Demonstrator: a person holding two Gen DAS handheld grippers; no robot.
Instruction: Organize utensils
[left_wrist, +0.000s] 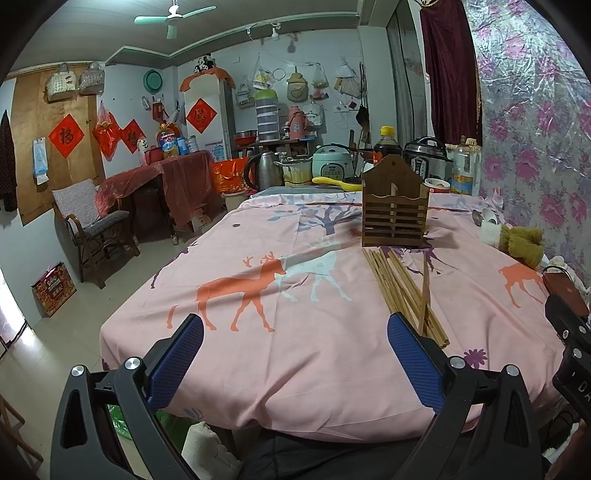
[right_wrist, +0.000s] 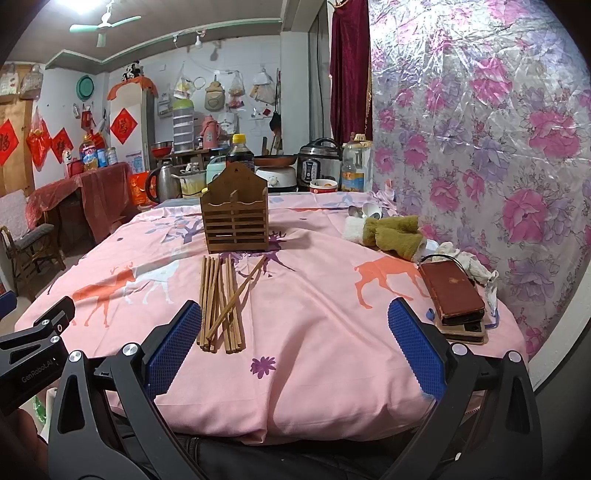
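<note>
Opening stage of the utensil sort: nothing is grasped yet. The left gripper (left_wrist: 295, 362) and the right gripper (right_wrist: 295, 347) both hover at the near edge of the desk (right_wrist: 314, 369), each with its blue pads spread wide and empty. The bundle of wooden chopsticks (right_wrist: 221, 301) lies loose on the pink cloth just ahead of the right gripper's left finger, and ahead and to the right of the left gripper, beside its right finger; one stick lies crossed over the rest. Beyond the far ends of the sticks stands the slatted wooden holder (right_wrist: 235, 218), upright and apparently empty. The next move, as judged, is to lower one gripper over a stick, close on it, then tip it upright into a holder compartment; the crossed stick looks the easiest to single out.
</note>
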